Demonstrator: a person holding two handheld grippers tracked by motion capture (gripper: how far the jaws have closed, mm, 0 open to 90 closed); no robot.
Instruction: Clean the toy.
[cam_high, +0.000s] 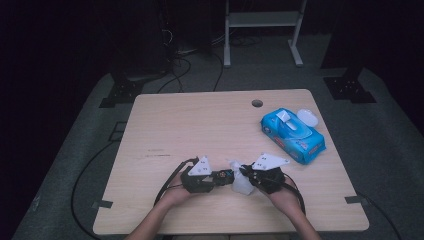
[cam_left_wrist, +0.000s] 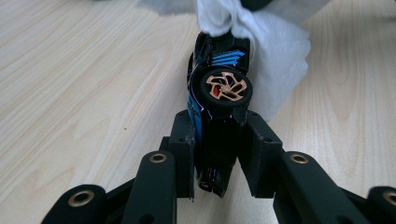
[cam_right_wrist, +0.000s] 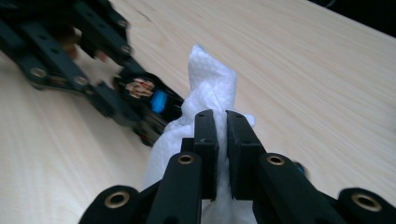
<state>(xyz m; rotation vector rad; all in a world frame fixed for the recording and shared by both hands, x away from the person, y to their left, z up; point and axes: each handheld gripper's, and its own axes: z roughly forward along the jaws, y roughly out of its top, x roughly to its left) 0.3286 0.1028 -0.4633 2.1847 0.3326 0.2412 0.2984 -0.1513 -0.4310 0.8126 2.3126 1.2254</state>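
My left gripper (cam_left_wrist: 218, 135) is shut on a small black and blue toy car (cam_left_wrist: 217, 84) with a copper-spoked wheel, held on its side. My right gripper (cam_right_wrist: 221, 128) is shut on a white wet wipe (cam_right_wrist: 210, 88), which is pressed against the car's far end (cam_right_wrist: 152, 100). In the high view both grippers meet near the table's front middle, the left gripper (cam_high: 220, 177) facing the right gripper (cam_high: 248, 175), with the wipe (cam_high: 241, 184) bunched between them. A person's hands hold both.
A blue pack of wet wipes (cam_high: 292, 135) with its white lid flipped open lies at the table's right. A cable hole (cam_high: 257, 103) sits near the far edge. The wooden table (cam_high: 190, 125) lies bare to the left. Cables trail from both grippers.
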